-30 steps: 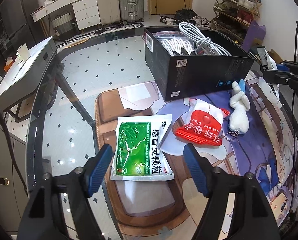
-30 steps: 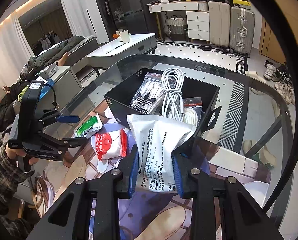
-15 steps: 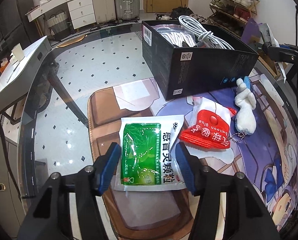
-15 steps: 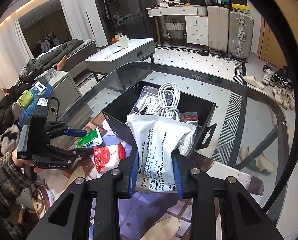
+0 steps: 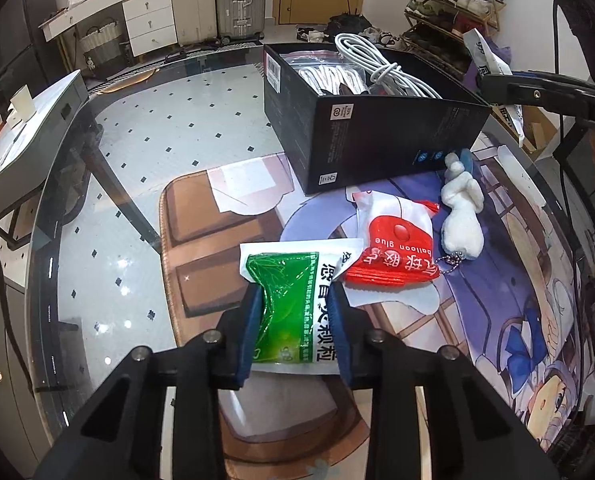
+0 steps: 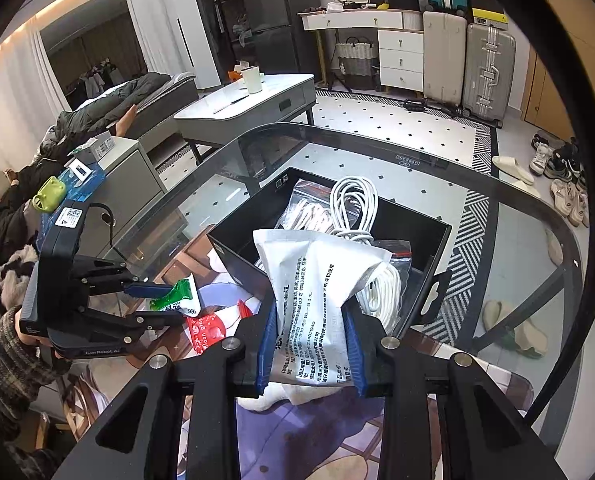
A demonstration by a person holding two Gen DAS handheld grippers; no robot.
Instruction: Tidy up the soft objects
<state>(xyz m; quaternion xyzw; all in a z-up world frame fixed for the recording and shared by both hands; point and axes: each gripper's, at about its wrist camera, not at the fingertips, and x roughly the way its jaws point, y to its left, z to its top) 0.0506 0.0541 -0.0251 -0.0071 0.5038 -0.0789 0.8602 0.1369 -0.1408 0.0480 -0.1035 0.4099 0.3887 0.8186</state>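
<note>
My left gripper (image 5: 295, 312) is shut on a green and white medicine packet (image 5: 293, 300), which is crumpled between the blue pads on the printed mat. A red balloon-glue packet (image 5: 393, 248) and a white plush keychain (image 5: 463, 216) lie just right of it. My right gripper (image 6: 309, 332) is shut on a white printed pouch (image 6: 317, 280) and holds it above the near edge of the black box (image 6: 425, 228). The box (image 5: 377, 136) holds white cables and clear bags. The left gripper also shows in the right wrist view (image 6: 153, 300).
The objects lie on a printed mat (image 5: 497, 300) on a glass table (image 5: 137, 160). The black box stands at the mat's far side. A grey side table (image 6: 253, 104), suitcases (image 6: 489, 68) and shoes stand beyond the table.
My left gripper has moved forward and closed on the green packet, which is now bunched up. My right gripper has carried the white pouch closer over the black box.
</note>
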